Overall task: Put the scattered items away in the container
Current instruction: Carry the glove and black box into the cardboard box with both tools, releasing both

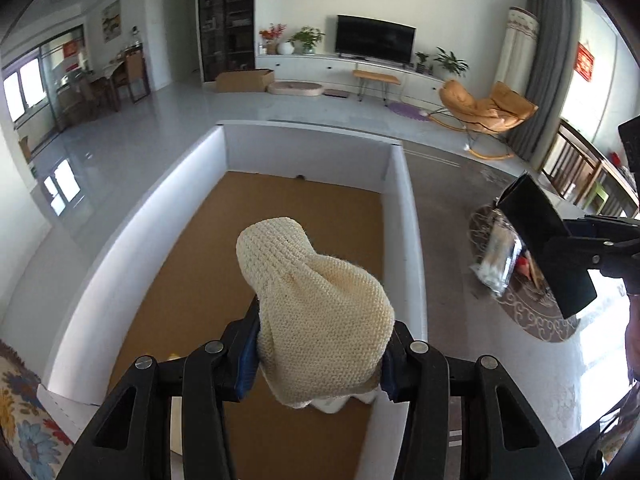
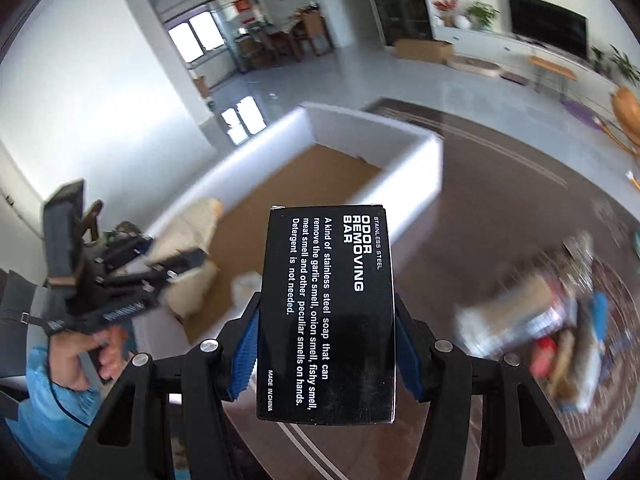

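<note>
My left gripper [image 1: 320, 364] is shut on a cream knitted hat [image 1: 316, 304] and holds it above the brown floor of a white-walled box [image 1: 404, 216]. My right gripper [image 2: 326, 344] is shut on a black "Odor Removing Bar" box [image 2: 326, 312], held in the air to the right of the white-walled box [image 2: 416, 160]. In the left wrist view the black box [image 1: 548, 248] shows at the right. In the right wrist view the left gripper [image 2: 168, 276] with the hat [image 2: 188, 260] shows at the left, blurred.
A round patterned mat [image 1: 536, 312] on the table holds a clear plastic packet [image 1: 496, 260] and several blurred items [image 2: 560, 336]. A floral cloth [image 1: 20, 420] lies at the lower left. Beyond are a TV [image 1: 374, 40] and an orange chair [image 1: 484, 108].
</note>
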A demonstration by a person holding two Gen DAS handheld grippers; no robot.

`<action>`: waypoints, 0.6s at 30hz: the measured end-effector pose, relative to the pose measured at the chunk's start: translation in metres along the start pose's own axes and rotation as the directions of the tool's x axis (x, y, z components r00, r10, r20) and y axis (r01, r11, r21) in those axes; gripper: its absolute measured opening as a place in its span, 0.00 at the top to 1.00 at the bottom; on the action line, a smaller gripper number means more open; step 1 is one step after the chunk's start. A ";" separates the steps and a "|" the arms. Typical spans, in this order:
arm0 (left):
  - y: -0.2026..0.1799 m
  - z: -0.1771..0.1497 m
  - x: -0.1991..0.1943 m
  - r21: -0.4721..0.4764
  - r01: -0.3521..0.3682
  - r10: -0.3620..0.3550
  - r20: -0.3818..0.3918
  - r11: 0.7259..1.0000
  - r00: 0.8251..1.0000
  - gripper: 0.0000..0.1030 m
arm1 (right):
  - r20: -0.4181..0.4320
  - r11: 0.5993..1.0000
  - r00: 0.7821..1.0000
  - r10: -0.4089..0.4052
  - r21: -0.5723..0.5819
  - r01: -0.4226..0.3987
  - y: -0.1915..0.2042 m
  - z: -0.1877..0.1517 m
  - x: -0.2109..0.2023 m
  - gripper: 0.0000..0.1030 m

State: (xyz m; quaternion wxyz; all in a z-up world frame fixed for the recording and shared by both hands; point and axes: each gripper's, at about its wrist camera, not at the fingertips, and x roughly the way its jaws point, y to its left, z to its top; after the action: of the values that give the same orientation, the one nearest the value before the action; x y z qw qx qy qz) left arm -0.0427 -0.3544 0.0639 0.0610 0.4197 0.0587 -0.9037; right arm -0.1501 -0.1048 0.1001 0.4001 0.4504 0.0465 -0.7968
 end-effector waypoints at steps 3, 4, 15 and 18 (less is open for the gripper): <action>0.025 0.000 0.014 -0.047 -0.024 0.023 -0.021 0.999 1.000 0.54 | 0.008 0.998 0.999 0.053 -0.044 -0.053 0.037 0.035 0.033 0.43; 0.032 -0.001 0.020 -0.057 -0.028 0.026 -0.031 0.998 0.999 0.54 | 0.004 0.997 0.998 0.067 -0.051 -0.066 0.045 0.042 0.044 0.43; 0.034 -0.014 0.061 -0.038 -0.118 0.111 -0.168 0.992 0.980 0.15 | -0.096 0.997 0.995 0.002 -0.082 -0.010 0.073 0.050 0.155 0.29; 0.024 -0.013 0.057 -0.019 -0.150 0.145 -0.146 0.989 0.979 0.09 | -0.043 0.996 0.999 -0.013 -0.085 0.009 0.064 0.049 0.140 0.27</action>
State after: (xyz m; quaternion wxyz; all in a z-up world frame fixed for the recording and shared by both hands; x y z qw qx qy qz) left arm -0.0652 -0.3794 0.0104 0.1296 0.4862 0.0450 -0.8630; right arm -0.1779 -0.2527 0.0421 0.4134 0.4498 0.0916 -0.7864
